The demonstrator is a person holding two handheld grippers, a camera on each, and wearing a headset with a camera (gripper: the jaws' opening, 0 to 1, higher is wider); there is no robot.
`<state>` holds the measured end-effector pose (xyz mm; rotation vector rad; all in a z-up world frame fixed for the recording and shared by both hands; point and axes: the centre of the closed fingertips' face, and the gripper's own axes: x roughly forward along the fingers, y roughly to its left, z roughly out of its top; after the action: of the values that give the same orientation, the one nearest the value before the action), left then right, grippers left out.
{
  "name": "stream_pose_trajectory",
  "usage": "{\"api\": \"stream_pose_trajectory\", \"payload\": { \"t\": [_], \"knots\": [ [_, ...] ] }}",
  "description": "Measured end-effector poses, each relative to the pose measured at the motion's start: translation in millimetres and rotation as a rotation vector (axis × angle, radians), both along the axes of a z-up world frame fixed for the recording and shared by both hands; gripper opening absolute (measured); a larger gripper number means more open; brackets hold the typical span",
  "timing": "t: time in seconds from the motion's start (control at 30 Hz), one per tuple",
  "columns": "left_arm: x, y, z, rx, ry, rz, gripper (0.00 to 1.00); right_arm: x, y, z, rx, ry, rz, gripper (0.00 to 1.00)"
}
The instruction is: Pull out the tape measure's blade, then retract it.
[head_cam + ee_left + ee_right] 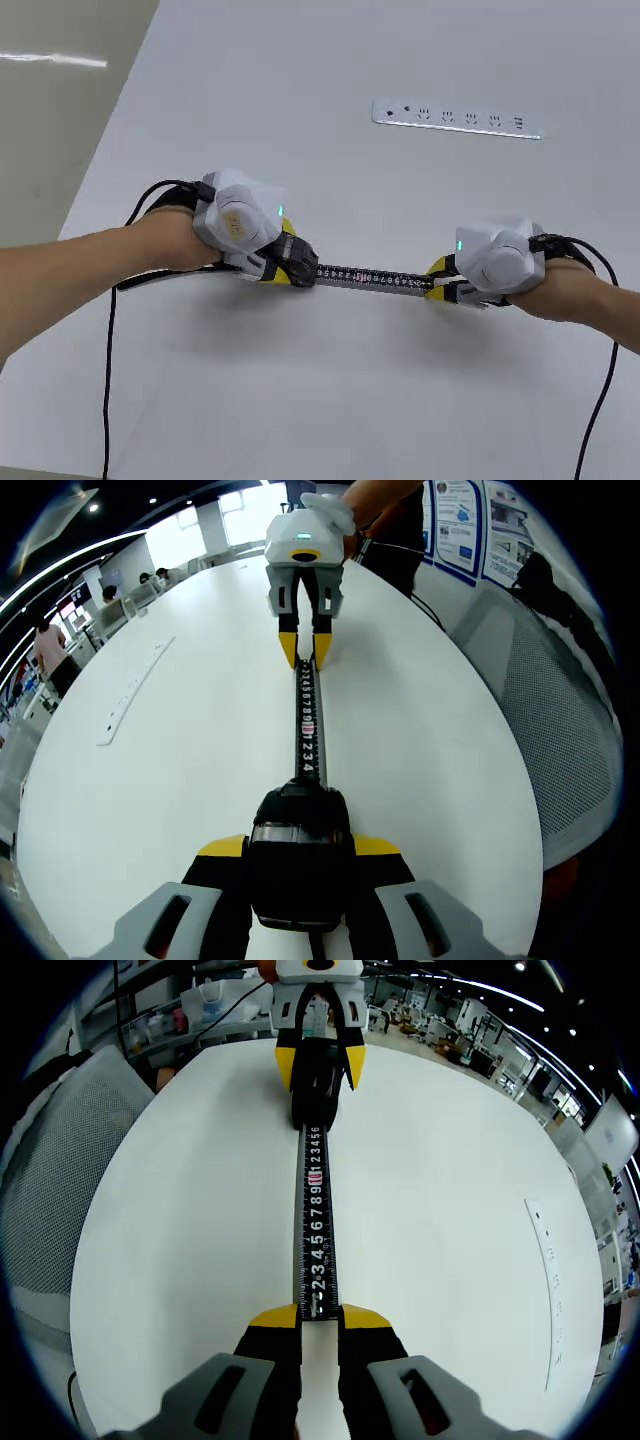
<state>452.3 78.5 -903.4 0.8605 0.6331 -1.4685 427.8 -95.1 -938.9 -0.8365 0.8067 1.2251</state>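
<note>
The tape measure (298,262) sat a little left of the middle of the head view, its black case gripped between the yellow-tipped jaws of the left claw (285,264), which were closed snugly on the case's two sides. From the case the blade (375,279) ran out toward 3 o'clock, dipping slightly, with its numbered face up; whether it touched the surface (330,400) or hung just above it could not be told. The far end of the blade was pinched in the right claw (437,281), whose jaws stood narrow, clamped on the tip. In the right gripper view the blade led from those jaws at 6 o'clock straight up to the case at 12 o'clock. The surface was white and broad. A white power strip (457,117) lay flat on it at about 1 o'clock from the blade, well apart from both claws. Black cables (108,370) trailed from behind each claw toward the near edge. A grey mesh chair (560,730) stood beside the surface at 3 o'clock in the left gripper view
</note>
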Motion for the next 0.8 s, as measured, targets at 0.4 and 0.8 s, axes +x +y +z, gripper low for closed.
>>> {"api": "stream_pose_trajectory", "payload": {
  "t": [0.4,0.8],
  "knots": [
    [0.9,0.1,-0.1,0.0,0.003,0.0,0.32,-0.3,-16.1,-0.3,-0.011,0.005,-0.009,0.12],
    [2.6,0.1,-2.6,0.006,0.005,-0.003,0.32,-3.7,-39.3,0.3,-0.027,0.005,-0.021,0.12]
  ]
}}
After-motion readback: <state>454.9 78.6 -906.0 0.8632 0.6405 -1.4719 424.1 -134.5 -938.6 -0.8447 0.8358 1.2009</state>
